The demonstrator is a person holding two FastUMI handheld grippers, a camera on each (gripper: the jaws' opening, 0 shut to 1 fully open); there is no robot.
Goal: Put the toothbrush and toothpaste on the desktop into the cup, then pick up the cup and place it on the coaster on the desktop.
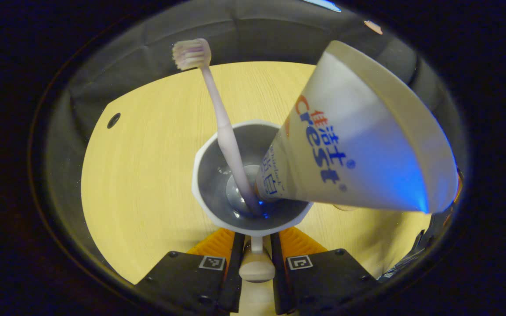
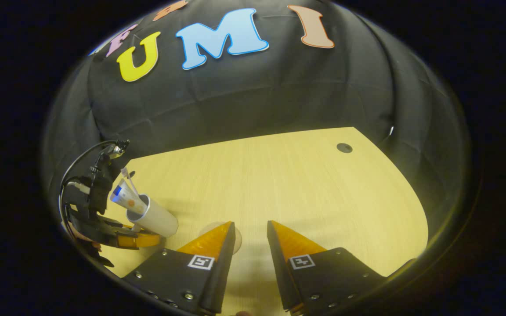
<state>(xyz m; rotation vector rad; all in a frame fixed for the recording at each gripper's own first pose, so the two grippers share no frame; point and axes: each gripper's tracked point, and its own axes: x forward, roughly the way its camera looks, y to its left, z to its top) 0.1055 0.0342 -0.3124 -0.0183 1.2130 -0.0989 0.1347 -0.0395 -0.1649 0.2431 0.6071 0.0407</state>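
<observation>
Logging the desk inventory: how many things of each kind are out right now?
Cup: 1
Toothbrush: 1
Toothpaste tube: 1
Coaster: 1, partly hidden behind the right claw
Total: 4

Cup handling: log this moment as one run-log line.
left gripper: shut on cup handle | cup: holds toothbrush, toothpaste | right gripper: open, empty, over desktop | coaster: bare

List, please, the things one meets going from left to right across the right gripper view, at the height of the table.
Left gripper → cup with toothpaste and toothbrush → coaster → right gripper → hole in the table.
</observation>
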